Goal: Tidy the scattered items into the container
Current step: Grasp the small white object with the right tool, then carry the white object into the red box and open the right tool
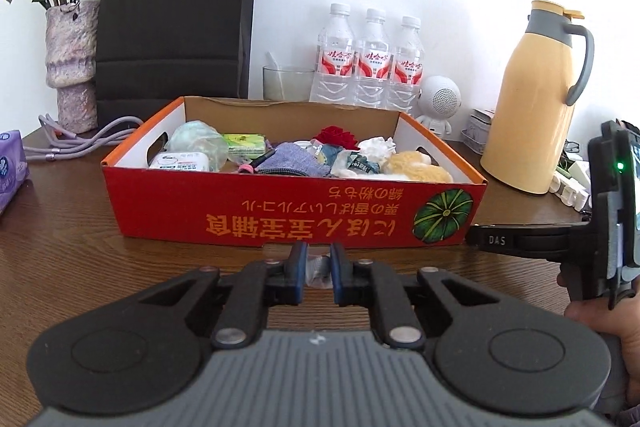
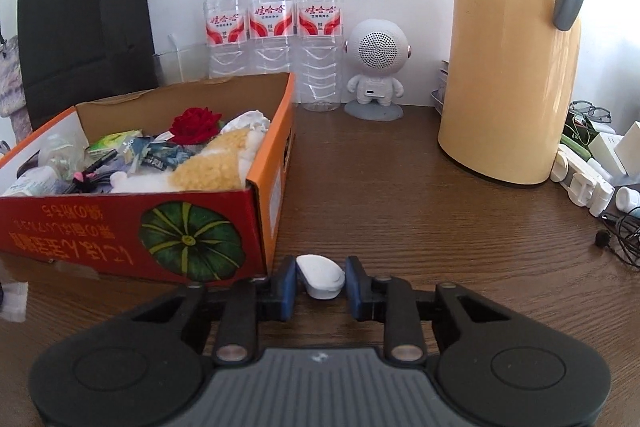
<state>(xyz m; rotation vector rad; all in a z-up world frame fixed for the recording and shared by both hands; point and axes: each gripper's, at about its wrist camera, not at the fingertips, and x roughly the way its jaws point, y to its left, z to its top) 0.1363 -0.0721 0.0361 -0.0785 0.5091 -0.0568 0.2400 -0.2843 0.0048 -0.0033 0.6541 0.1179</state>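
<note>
Bright, even daylight; soft shadows fall beneath the red box (image 1: 294,209). Both fisheye views are sharp, bending strongly toward dark rounded corners.

- Ahead of your right gripper and to its right stands the yellow thermos jug (image 2: 508,67).
- Straight ahead, against the wall, you see 3 water bottles (image 2: 272,27) and a white robot speaker (image 2: 378,63).
- Far left, you have the black paper bag (image 1: 176,23) and vase of dried roses (image 1: 72,63).

The left hand-held gripper (image 1: 319,269) is closed on a small crumpled clear item (image 1: 319,271). The right hand-held gripper (image 2: 320,281) is closed on a small white object (image 2: 321,275), and it is tilted downward.
</note>
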